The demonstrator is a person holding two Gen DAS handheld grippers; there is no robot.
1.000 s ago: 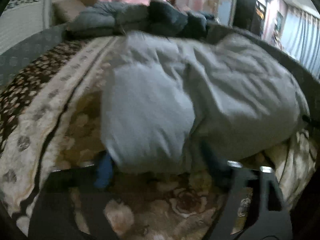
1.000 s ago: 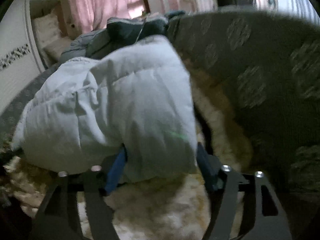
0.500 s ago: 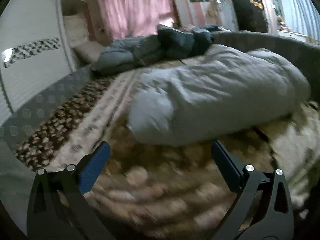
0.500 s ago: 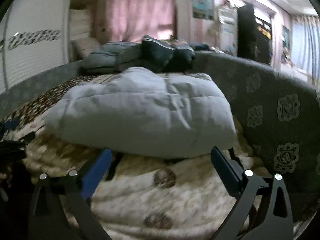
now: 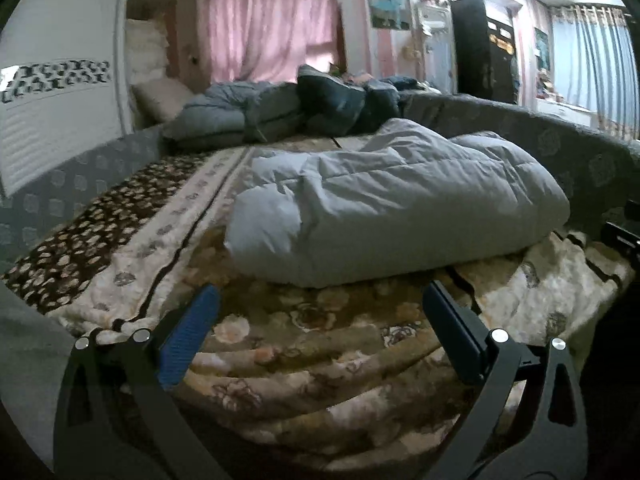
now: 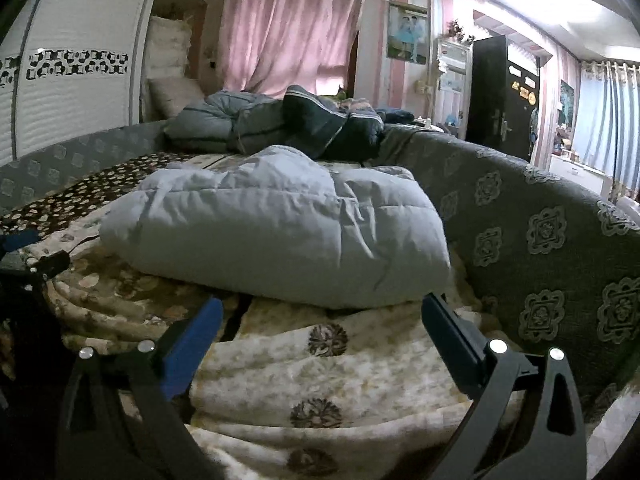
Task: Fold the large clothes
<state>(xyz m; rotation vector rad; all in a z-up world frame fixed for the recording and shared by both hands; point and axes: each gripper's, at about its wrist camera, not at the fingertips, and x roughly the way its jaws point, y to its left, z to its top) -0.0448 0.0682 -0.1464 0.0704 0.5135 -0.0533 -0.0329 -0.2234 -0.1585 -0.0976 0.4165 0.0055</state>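
A pale grey puffy down coat (image 5: 392,204) lies folded into a thick bundle on the floral blanket (image 5: 312,344). It also shows in the right wrist view (image 6: 280,224). My left gripper (image 5: 320,300) is open and empty, held back from the coat's near edge. My right gripper (image 6: 320,312) is open and empty, just short of the coat's right end. The left gripper's body shows at the left edge of the right wrist view (image 6: 24,256).
A heap of dark blue and grey padded clothes (image 6: 288,124) lies at the far end of the bed. A grey patterned padded wall (image 6: 540,240) runs along the right side. A white wardrobe (image 6: 72,92) stands at left, pink curtains (image 6: 288,28) behind.
Both grippers have let go of the coat and drawn back from it. The coat now rests folded on the blanket, and both jaws stand wide open.
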